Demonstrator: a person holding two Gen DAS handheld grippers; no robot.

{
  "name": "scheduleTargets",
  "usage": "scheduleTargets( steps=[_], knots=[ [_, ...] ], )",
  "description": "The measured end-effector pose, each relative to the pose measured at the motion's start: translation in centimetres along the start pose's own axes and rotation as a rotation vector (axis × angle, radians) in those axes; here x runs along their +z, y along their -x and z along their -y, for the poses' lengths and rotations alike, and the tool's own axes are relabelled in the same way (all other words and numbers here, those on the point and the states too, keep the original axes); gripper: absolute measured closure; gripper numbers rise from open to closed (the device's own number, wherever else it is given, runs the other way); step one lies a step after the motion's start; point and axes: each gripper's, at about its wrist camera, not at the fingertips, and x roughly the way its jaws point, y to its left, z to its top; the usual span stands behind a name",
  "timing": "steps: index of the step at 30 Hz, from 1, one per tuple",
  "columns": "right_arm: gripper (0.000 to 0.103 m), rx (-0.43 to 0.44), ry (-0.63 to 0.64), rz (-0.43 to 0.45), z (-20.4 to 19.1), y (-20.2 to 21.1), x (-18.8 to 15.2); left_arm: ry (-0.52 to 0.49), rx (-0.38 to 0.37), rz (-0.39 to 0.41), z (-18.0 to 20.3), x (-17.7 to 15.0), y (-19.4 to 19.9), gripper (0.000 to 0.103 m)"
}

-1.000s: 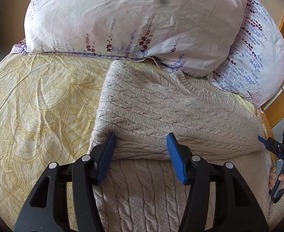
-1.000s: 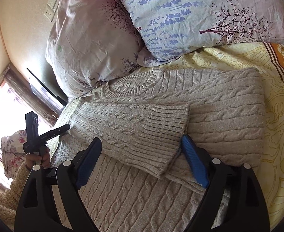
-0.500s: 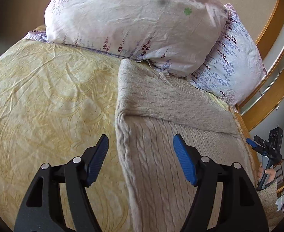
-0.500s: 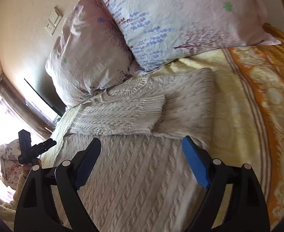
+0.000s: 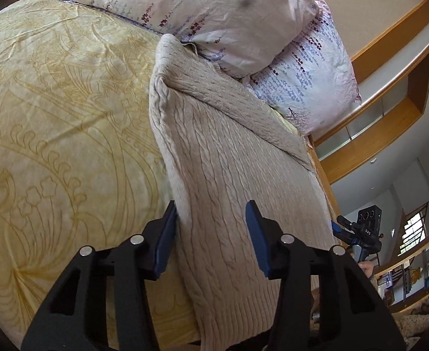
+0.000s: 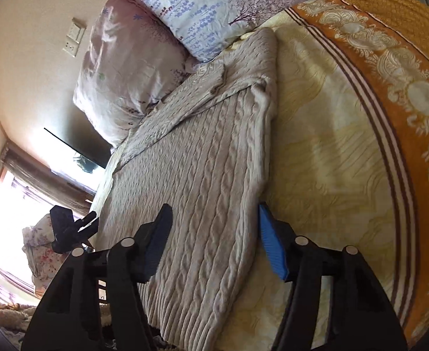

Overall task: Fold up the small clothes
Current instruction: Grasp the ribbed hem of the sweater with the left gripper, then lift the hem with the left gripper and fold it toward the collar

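Note:
A beige cable-knit sweater [image 5: 238, 163] lies flat on the yellow bedspread [image 5: 53, 134], its sleeves folded across the chest near the pillows and its ribbed hem at the near bed edge. My left gripper [image 5: 211, 222] is open, its jaws straddling the sweater's left side edge close to the hem. In the right wrist view the sweater [image 6: 197, 175] runs up the middle. My right gripper [image 6: 214, 225] is open, its jaws straddling the sweater's right side edge. Neither holds cloth.
Two floral pillows [image 5: 214, 8] lie at the head of the bed, touching the sweater's collar end. An orange patterned border [image 6: 389, 67] runs along the bedspread's right. Wooden shelving [image 5: 389, 93] and a wall socket [image 6: 74, 41] stand beyond the bed.
Both grippers have pulled back from the folded sleeves toward the sweater's hem and dropped low over its side edges. The sweater has stayed in place.

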Motion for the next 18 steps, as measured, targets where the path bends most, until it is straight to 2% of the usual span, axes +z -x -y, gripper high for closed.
scheduleTargets(
  steps=[3, 7, 10, 15, 18],
  knots=[
    [0.054, 0.08, -0.016, -0.021, -0.8, 0.1, -1.4, -0.002, -0.055, -0.023, 0.5, -1.6, 0.3, 0.066],
    [0.062, 0.087, 0.018, -0.047, -1.9, 0.0, -2.8, -0.019, -0.1, -0.06, 1.4, -3.3, 0.3, 0.073],
    [0.065, 0.045, 0.069, -0.059, -2.6, -0.1, -3.5, -0.038, -0.103, -0.084, 1.8, -4.0, 0.2, 0.076],
    [0.065, -0.012, 0.132, -0.032, -3.4, 0.0, -3.9, -0.047, -0.097, -0.093, 1.8, -4.2, 0.2, 0.079],
    [0.065, -0.032, 0.183, -0.012, -3.8, 0.0, -4.4, -0.063, -0.083, -0.104, 1.9, -4.2, 0.1, 0.077]
  ],
)
